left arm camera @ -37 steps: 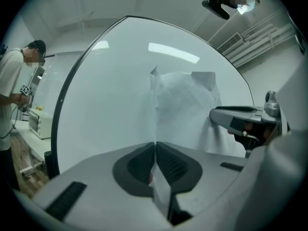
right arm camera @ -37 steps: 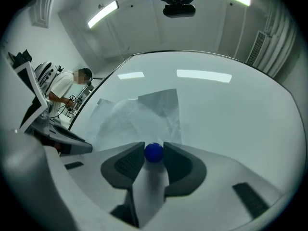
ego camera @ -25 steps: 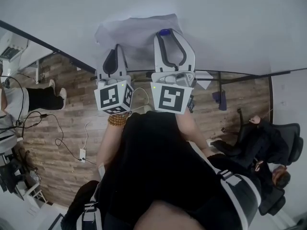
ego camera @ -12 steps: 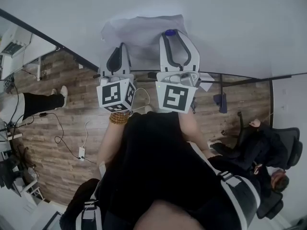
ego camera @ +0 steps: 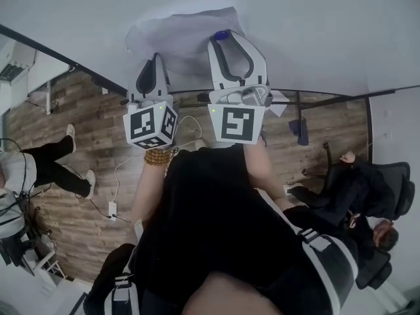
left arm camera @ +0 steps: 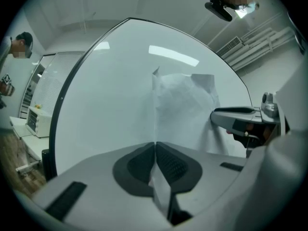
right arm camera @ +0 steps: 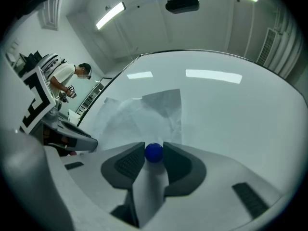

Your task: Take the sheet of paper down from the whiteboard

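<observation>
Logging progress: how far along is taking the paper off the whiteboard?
Done: both grips are made. In hand: the left gripper is shut on an edge of the sheet of paper, the right gripper on the blue magnet pinning it. Left: pull the magnet off and lift the sheet from the whiteboard.

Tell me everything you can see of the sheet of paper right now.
The sheet of paper is white, thin and heavily creased, with no print showing. It lies against the whiteboard, and one upper corner looks folded. The left tongs are shut on one edge, which runs straight up from them. The right tongs grip a blue round magnet at the sheet.
</observation>
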Action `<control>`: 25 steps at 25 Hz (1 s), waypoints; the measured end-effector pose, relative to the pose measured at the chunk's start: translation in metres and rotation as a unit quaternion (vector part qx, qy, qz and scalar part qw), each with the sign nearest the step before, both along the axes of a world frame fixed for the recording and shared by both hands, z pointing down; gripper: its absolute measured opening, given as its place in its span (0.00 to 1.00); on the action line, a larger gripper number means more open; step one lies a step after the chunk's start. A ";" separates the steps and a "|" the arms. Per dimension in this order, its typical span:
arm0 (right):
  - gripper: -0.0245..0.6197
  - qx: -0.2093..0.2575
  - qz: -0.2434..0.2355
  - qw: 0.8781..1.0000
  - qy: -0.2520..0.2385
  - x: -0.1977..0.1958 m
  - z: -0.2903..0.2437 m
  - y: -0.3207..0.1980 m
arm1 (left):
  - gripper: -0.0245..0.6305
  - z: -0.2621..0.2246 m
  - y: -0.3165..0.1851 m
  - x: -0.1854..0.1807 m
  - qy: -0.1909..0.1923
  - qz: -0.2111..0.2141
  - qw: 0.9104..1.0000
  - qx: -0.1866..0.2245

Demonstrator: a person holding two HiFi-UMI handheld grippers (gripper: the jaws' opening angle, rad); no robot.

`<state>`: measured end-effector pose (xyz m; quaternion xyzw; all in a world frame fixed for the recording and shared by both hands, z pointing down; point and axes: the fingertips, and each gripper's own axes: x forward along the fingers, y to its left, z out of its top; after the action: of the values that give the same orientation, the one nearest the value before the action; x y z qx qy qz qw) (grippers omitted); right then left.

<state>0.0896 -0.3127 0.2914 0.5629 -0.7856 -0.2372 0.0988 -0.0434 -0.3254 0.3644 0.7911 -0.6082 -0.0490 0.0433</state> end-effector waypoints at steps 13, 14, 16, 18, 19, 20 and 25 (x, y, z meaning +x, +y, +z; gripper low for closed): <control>0.22 0.007 -0.013 1.000 0.000 0.006 -0.001 0.010 | 0.06 0.003 0.008 0.001 0.004 -0.004 1.000 -0.006; 0.22 0.007 -0.012 1.000 0.001 0.008 -0.001 0.011 | 0.06 0.003 0.009 0.002 0.007 -0.003 1.000 -0.009; 0.22 0.004 -0.011 1.000 0.004 0.010 0.000 0.009 | 0.06 0.003 0.007 0.000 0.014 0.000 1.000 -0.016; 0.22 0.000 -0.010 1.000 0.004 0.009 0.002 0.005 | 0.06 0.004 0.002 -0.002 0.015 0.000 1.000 -0.020; 0.22 -0.002 -0.010 1.000 0.003 0.009 0.003 0.005 | 0.06 0.004 0.002 -0.003 0.016 0.000 1.000 -0.021; 0.22 -0.002 -0.011 1.000 0.004 0.010 0.003 0.007 | 0.06 0.004 0.003 -0.003 0.016 0.000 1.000 -0.021; 0.22 -0.001 -0.014 1.000 0.010 0.012 0.002 0.016 | 0.06 0.001 0.005 -0.004 0.018 0.003 0.999 -0.028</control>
<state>0.1015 -0.2970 0.2931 0.5496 -0.7922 -0.2439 0.1039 -0.0477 -0.3208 0.3658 0.7902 -0.6062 -0.0458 0.0768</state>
